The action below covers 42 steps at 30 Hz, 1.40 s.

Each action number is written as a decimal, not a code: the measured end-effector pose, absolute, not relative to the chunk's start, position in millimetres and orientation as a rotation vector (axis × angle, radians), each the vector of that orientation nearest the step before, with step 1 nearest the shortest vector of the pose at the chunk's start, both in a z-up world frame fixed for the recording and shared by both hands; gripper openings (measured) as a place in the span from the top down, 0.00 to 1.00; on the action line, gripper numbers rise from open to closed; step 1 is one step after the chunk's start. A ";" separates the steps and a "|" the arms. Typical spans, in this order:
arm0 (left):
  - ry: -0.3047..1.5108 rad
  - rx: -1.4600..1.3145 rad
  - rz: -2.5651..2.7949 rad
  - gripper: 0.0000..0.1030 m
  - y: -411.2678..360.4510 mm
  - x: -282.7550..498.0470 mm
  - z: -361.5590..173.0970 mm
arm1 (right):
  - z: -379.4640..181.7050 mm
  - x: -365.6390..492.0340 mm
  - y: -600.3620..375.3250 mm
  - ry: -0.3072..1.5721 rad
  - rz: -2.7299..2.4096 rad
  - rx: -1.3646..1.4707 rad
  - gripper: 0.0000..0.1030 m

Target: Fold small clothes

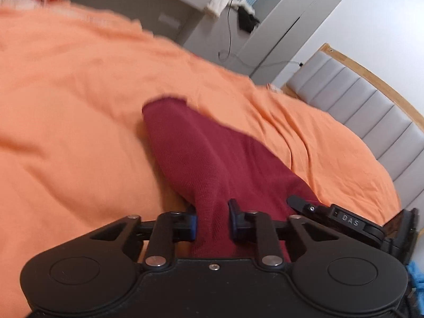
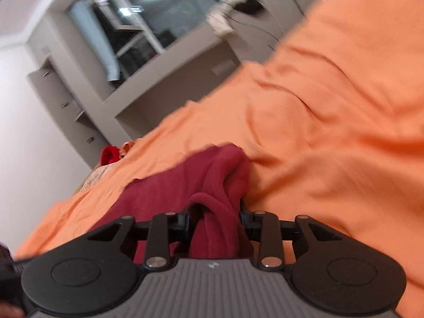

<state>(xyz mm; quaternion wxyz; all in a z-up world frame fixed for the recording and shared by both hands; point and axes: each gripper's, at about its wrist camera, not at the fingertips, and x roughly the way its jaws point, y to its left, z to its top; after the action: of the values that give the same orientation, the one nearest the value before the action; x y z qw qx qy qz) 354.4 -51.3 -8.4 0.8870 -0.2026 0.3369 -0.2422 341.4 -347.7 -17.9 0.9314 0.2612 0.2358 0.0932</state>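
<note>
A dark red knit garment [image 1: 201, 153] lies on the orange bedsheet [image 1: 79, 100]. In the left wrist view it runs from the middle of the bed down between my fingers, and my left gripper [image 1: 212, 224] is shut on its near end, blue pads pressed on the bunched cloth. In the right wrist view the same dark red garment [image 2: 212, 180] is heaped in folds, and my right gripper [image 2: 215, 221] is shut on a thick bunch of it. The right gripper's body shows as a black part [image 1: 344, 220] at the lower right of the left wrist view.
The orange bedsheet [image 2: 331, 106] covers the whole bed, with wrinkles. A grey padded headboard [image 1: 371, 114] with a wooden rim stands at the right. Grey cabinets [image 1: 148, 8] and a window [image 2: 159, 21] lie beyond the bed. A bright red cloth [image 2: 110, 154] rests at the far edge.
</note>
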 end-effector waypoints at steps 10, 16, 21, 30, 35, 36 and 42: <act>0.425 -0.136 -0.345 0.80 -29.1 322.7 45.5 | 4.9 350.0 -262.8 0.289 0.330 0.260 0.67; 0.419 -0.126 -0.270 0.80 -1.9 322.3 49.6 | -3.0 356.7 -241.0 0.327 0.350 0.191 0.66; 0.533 -0.116 -0.208 0.77 6.2 328.7 31.7 | -17.6 363.3 -249.4 0.426 0.321 0.242 0.60; 0.557 -0.130 -0.165 0.65 6.0 324.4 23.7 | -22.2 361.5 -265.9 0.456 0.285 0.321 0.40; 0.545 -0.161 -0.129 0.28 4.8 317.9 27.1 | -12.8 350.9 -269.5 0.420 0.258 0.326 0.16; 0.538 -0.172 -0.124 0.26 5.5 315.5 28.6 | -10.4 345.9 -271.0 0.407 0.251 0.325 0.14; 0.469 -0.213 -0.086 0.05 8.1 289.5 40.0 | 7.3 315.7 -270.6 0.325 0.241 0.263 0.02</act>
<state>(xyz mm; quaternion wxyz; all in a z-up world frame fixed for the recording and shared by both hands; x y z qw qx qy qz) 289.5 8.1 40.0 0.9661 -0.1054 0.2317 -0.0426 315.7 -270.6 7.3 0.9710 0.1303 0.1611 0.1192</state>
